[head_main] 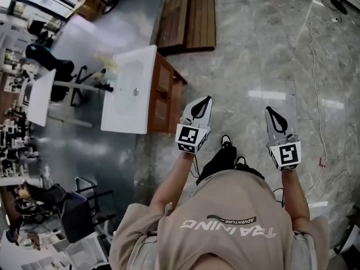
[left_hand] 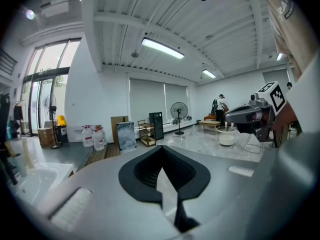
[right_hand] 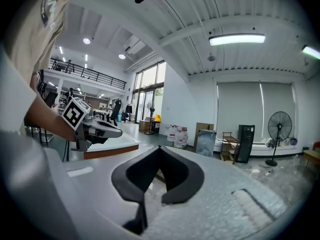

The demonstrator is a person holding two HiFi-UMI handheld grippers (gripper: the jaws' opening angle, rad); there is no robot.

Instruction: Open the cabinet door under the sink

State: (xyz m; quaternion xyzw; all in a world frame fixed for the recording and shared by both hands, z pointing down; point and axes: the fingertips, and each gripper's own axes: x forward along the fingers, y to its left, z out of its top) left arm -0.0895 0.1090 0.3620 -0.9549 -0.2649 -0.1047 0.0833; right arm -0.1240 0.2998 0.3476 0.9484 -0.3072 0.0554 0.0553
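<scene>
The white rectangular sink top (head_main: 126,94) looks smooth and glossy like glazed ceramic, over a reddish-brown cabinet (head_main: 164,91) of grained, satin wood. Beside the sink the pale grey marble-look floor (head_main: 253,55) is polished and mirrors the lights; beyond the sink a brown plank platform (head_main: 188,16) is matt wood. The left gripper (head_main: 207,100) and right gripper (head_main: 270,110) have matt grey plastic shells and black rubbery jaws.

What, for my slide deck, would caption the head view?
Person near the wooden cabinet under the white sink, left gripper and right gripper shut, empty.
</scene>
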